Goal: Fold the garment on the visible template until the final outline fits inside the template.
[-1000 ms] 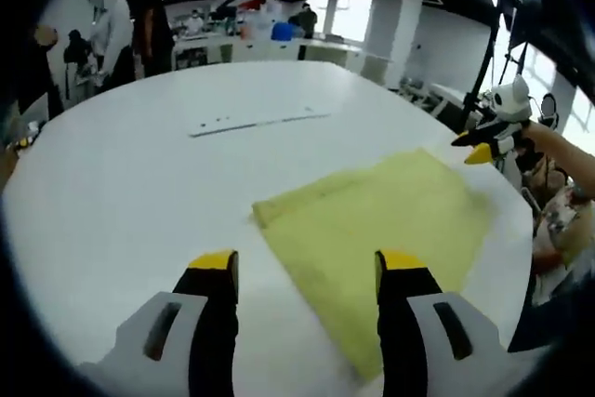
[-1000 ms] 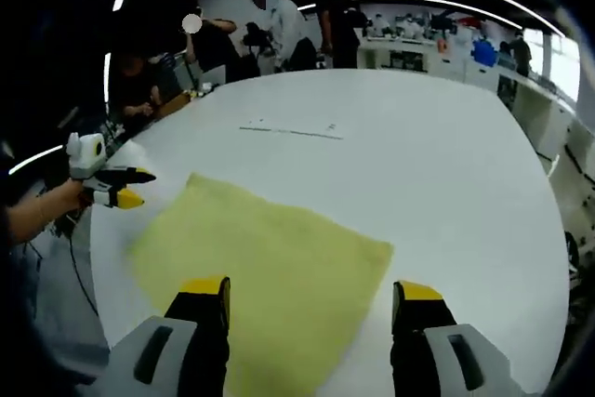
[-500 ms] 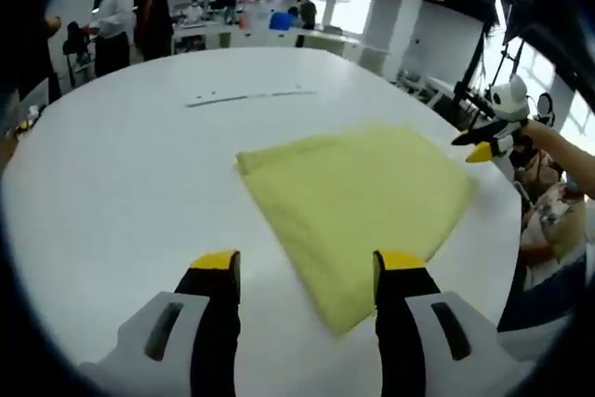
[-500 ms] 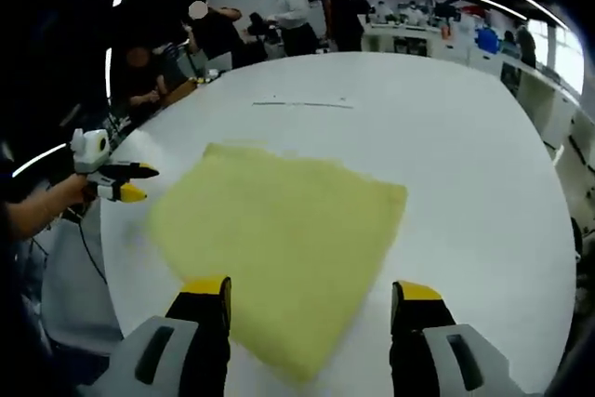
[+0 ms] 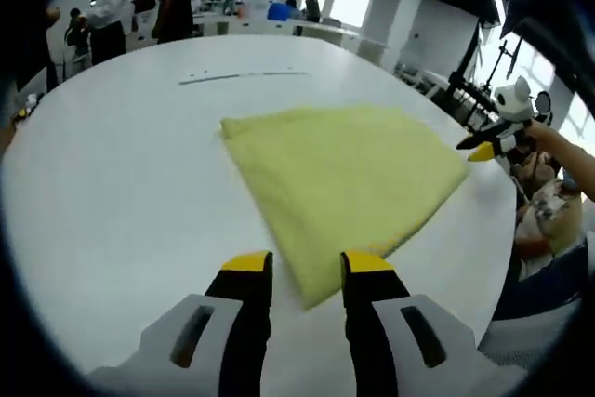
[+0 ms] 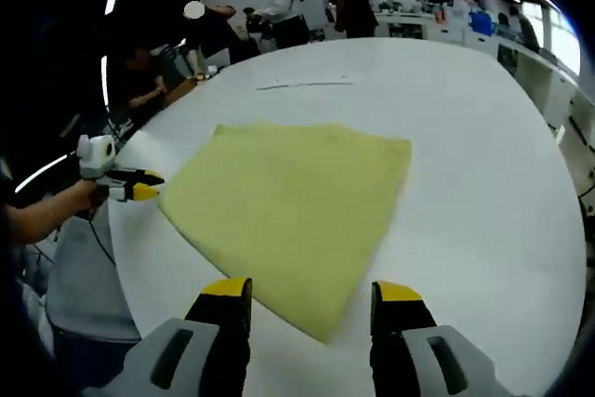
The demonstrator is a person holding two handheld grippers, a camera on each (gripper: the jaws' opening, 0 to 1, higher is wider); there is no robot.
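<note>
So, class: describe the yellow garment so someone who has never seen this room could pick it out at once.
Start with the big white table. The garment lies flat on it, near the edge. It is the one pale yellow, four-cornered cloth there, far larger than the thin strip lying farther back.

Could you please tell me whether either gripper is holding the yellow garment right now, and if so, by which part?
Nothing is held. The left gripper and right gripper both hover open before corners of the yellow garment, which lies flat on the white table.
</note>
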